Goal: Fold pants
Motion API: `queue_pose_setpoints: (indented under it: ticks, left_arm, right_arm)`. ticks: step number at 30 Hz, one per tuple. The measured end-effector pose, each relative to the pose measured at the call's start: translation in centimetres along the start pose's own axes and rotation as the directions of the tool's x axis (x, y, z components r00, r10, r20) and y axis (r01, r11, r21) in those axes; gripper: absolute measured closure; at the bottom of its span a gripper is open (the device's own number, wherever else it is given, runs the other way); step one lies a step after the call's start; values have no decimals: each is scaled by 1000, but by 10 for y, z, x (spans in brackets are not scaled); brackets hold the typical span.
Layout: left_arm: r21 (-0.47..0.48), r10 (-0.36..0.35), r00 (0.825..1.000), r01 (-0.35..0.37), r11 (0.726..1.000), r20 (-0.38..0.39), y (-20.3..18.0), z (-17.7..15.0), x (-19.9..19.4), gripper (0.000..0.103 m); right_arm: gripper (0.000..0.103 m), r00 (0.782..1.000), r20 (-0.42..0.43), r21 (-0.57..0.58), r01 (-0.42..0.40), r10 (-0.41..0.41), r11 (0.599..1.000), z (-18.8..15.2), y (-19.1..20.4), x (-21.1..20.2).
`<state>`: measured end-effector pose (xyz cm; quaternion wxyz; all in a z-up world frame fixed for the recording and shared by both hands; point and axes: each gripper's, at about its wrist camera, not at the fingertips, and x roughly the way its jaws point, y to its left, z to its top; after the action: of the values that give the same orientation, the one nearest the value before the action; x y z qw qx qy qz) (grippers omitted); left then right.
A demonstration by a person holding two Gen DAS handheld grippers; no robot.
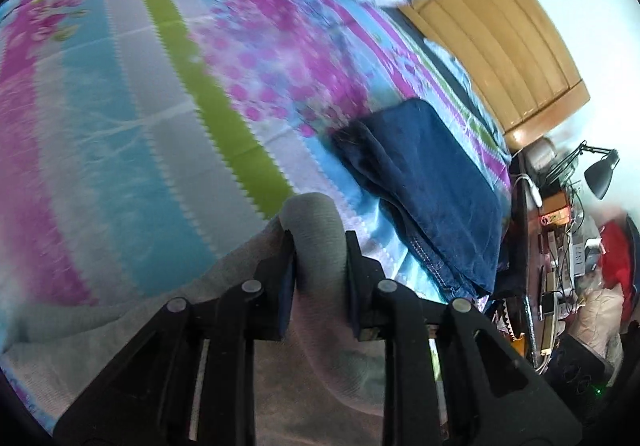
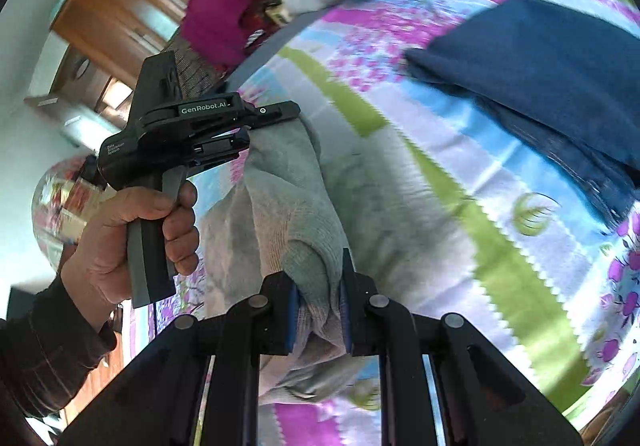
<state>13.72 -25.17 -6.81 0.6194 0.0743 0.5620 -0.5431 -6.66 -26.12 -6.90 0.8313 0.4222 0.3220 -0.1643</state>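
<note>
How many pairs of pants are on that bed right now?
2. The grey pants hang pinched between the left hand-held gripper and the right hand-held gripper; the folded blue pants lie on the striped bedspread. Others may be hidden.

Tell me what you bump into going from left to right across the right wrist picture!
The hand gripping the left gripper, then the grey pants, the green stripe on the bedspread, and last the folded blue jeans.
</note>
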Motion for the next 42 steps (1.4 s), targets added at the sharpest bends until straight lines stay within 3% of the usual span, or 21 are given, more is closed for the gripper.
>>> queue_pose_setpoints:
  ticks: [6, 12, 14, 16, 20, 23, 24, 27, 28, 29, 30, 31, 32, 33, 36, 39, 42]
  left_arm:
    - [24, 5, 999, -4, 1000, -34, -19, 9, 34, 75]
    - [51, 34, 999, -33, 998, -36, -23, 19, 60, 76]
    - [35, 40, 998, -38, 999, -41, -17, 17, 63, 76]
    - [41, 51, 998, -50, 998, -23, -16, 12, 55, 76]
    - [92, -2, 1000, 2, 996, 1, -17, -21, 0, 74]
    - [39, -71, 996, 73, 997, -45, 23, -51, -38, 74]
    - [20, -61, 995, 62, 998, -78, 45, -61, -46, 74]
    - [23, 78, 990, -76, 997, -115, 100, -66, -53, 74]
    - [28, 207, 975, -205, 978, -87, 125, -59, -57, 81]
    - [-28, 305, 952, -306, 952, -37, 153, -47, -68, 87]
    - [-171, 403, 914, -390, 905, 49, 190, -32, -91, 88]
    - [-266, 435, 895, -397, 878, 102, 207, -27, -108, 89]
    - [-340, 425, 892, -356, 871, 154, 219, -24, -128, 89]
    - [-335, 391, 902, -316, 887, 183, 214, -24, -138, 89]
    - [-214, 207, 957, -163, 963, 203, 165, -55, -149, 85]
    - [-278, 19, 989, 23, 960, 148, 124, -129, -147, 85]
    - [-241, -73, 997, 81, 967, 40, 72, -189, -132, 85]
  right_arm:
    - [85, 1000, 10, 83, -16, 16, 996, 0, -38, -9]
    - [84, 999, -6, 240, -51, 54, 969, -3, -79, 6]
    - [84, 999, -20, 239, -43, 50, 970, -4, -83, 13]
    - [83, 998, -33, 243, -44, 53, 969, -4, -88, 19]
    - [83, 996, -57, 256, -48, 65, 965, 2, -97, 30]
    - [82, 995, -78, 243, -42, 63, 969, 4, -98, 34]
    - [82, 995, -84, 236, -40, 61, 971, 5, -98, 35]
    - [82, 994, -97, 212, -32, 54, 977, 9, -97, 41]
    - [81, 994, -101, 202, -28, 49, 979, 10, -97, 43]
    - [81, 993, -104, 193, -25, 46, 981, 10, -98, 44]
    - [81, 993, -110, 179, -19, 39, 984, 10, -98, 46]
    - [80, 993, -114, 173, -15, 35, 985, 8, -99, 46]
    - [79, 993, -118, 170, -11, 31, 985, 8, -100, 47]
    - [76, 992, -123, 166, -5, 25, 986, 8, -100, 47]
    - [49, 989, -145, 115, 40, -23, 993, 12, -98, 41]
    - [48, 980, -181, -13, 83, -84, 996, 25, -85, 20]
    - [48, 970, -221, -195, 58, -102, 979, 46, -62, 1]
